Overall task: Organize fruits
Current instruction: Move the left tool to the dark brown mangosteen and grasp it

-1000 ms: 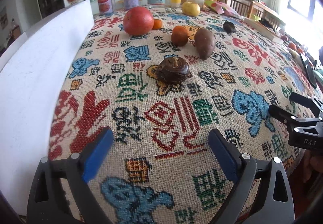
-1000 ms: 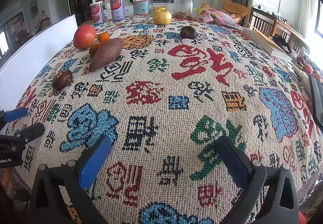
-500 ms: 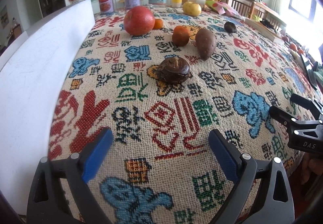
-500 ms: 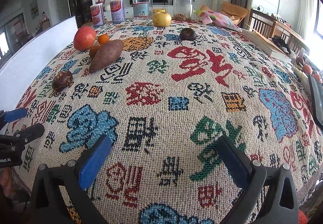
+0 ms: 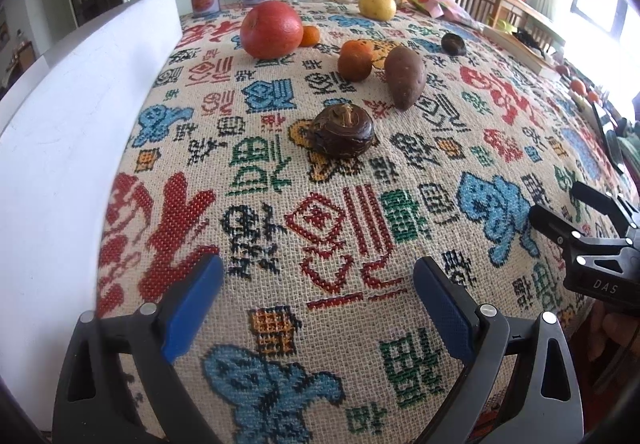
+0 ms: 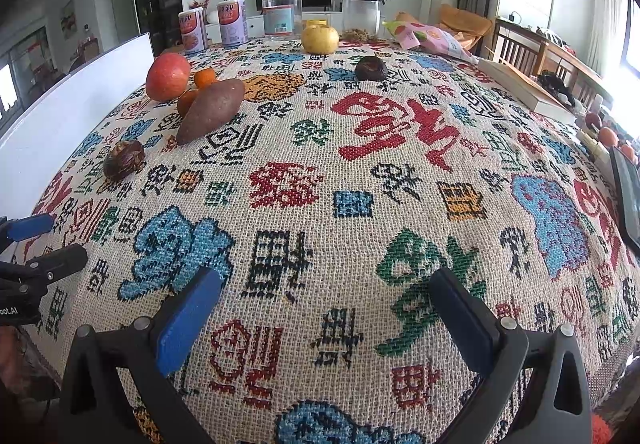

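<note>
Fruits lie on the patterned tablecloth (image 5: 320, 228). In the left wrist view a big red fruit (image 5: 272, 29), a small orange (image 5: 310, 35), an orange (image 5: 355, 60), a sweet potato (image 5: 405, 76) and a dark brown round fruit (image 5: 343, 130) cluster ahead. A yellow fruit (image 5: 377, 5) and another dark fruit (image 5: 453, 43) lie farther back. My left gripper (image 5: 318, 284) is open and empty, short of the brown fruit. My right gripper (image 6: 328, 280) is open and empty above bare cloth. From there the sweet potato (image 6: 211, 110) and the brown fruit (image 6: 124, 159) lie far left.
A white board (image 5: 80, 104) stands along the table's left edge. Two cans (image 6: 192, 30), glass jars (image 6: 282, 14) and a snack bag (image 6: 428, 38) line the far edge. A book (image 6: 520, 84) and a dark tablet (image 6: 626, 196) lie at the right.
Both views have shifted only very slightly. No fruit has moved, and both grippers stay open and empty.
</note>
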The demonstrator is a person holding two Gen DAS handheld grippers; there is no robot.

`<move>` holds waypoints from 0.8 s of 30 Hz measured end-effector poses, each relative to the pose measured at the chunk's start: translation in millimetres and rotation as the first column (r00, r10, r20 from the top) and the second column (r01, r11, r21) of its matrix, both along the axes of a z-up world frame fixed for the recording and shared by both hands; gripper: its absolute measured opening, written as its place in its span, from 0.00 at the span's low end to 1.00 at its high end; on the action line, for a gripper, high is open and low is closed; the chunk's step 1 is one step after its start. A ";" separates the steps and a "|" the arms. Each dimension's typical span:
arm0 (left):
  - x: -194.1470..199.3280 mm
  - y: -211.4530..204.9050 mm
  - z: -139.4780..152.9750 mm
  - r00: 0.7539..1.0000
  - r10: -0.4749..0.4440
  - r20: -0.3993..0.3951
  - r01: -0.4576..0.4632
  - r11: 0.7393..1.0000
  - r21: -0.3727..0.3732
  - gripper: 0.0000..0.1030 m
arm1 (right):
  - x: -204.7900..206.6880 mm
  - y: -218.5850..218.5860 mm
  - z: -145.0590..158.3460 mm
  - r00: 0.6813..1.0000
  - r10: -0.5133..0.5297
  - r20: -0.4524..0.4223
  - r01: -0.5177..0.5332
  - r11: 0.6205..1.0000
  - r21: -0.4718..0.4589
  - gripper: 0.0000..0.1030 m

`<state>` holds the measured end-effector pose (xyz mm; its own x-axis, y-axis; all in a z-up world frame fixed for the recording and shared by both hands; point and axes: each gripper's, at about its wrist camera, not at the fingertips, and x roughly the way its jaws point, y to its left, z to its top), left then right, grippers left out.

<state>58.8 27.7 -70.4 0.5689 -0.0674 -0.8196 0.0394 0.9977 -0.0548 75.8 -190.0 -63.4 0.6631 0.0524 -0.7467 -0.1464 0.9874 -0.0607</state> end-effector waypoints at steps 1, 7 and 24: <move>-1.1 1.1 0.4 1.000 -0.005 -0.005 0.005 1.000 -0.005 0.94 | 0.0 0.0 0.0 1.000 -0.001 0.000 0.001 1.000 0.000 1.00; -1.9 3.6 1.9 0.999 -0.023 -0.043 0.022 1.000 -0.020 0.94 | 0.2 -0.1 -0.2 1.000 -0.001 -0.002 0.001 1.000 0.000 1.00; 91.8 -7.0 8.9 0.990 -0.070 -0.123 0.058 0.993 -0.100 0.68 | 0.9 0.5 -1.1 1.000 0.008 -0.005 -0.008 1.000 0.001 1.00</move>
